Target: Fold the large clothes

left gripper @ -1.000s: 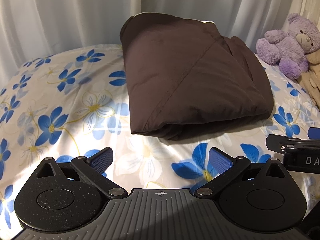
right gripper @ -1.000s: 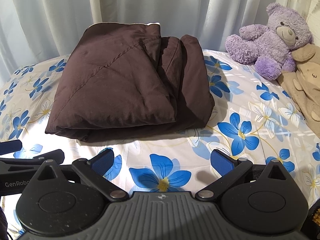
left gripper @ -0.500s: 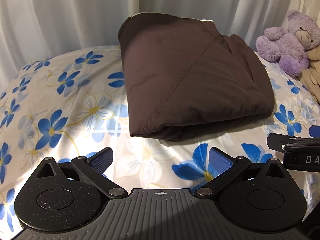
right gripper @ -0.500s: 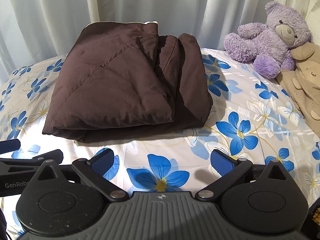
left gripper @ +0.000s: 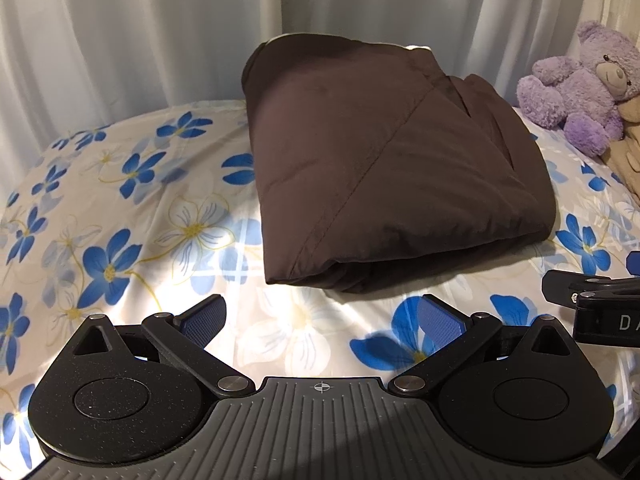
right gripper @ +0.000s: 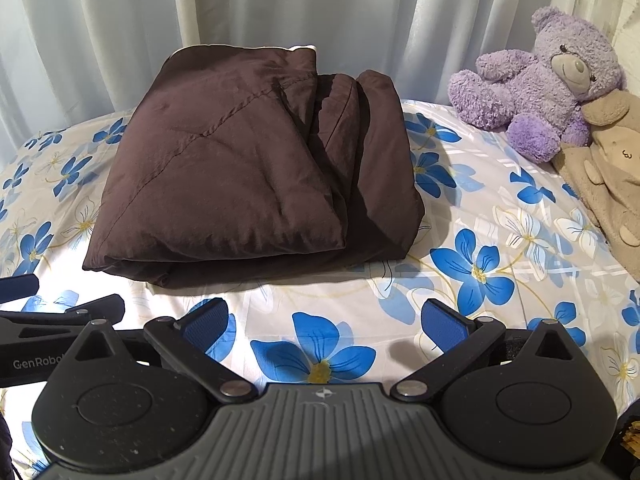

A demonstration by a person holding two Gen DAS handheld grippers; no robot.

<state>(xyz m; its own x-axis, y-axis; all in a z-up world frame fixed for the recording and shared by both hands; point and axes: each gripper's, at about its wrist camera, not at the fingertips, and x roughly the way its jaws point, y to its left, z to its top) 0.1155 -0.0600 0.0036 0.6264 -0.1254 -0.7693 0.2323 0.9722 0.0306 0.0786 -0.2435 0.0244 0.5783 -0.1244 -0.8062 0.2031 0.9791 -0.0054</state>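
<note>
Brown garment [right gripper: 236,176] lies folded, underside hidden.

We see the garment [left gripper: 384,176], a large dark brown padded piece, folded into a thick rectangular bundle and lying flat on the bed [left gripper: 132,216]. It sits just ahead of our left tongs [left gripper: 320,322] and our right tongs [right gripper: 324,322], touching neither. A stitched seam runs diagonally across its top panel. Along its right side the folded layers stack in soft, uneven ridges, and a pale lining edge peeks out at the far end.
</note>
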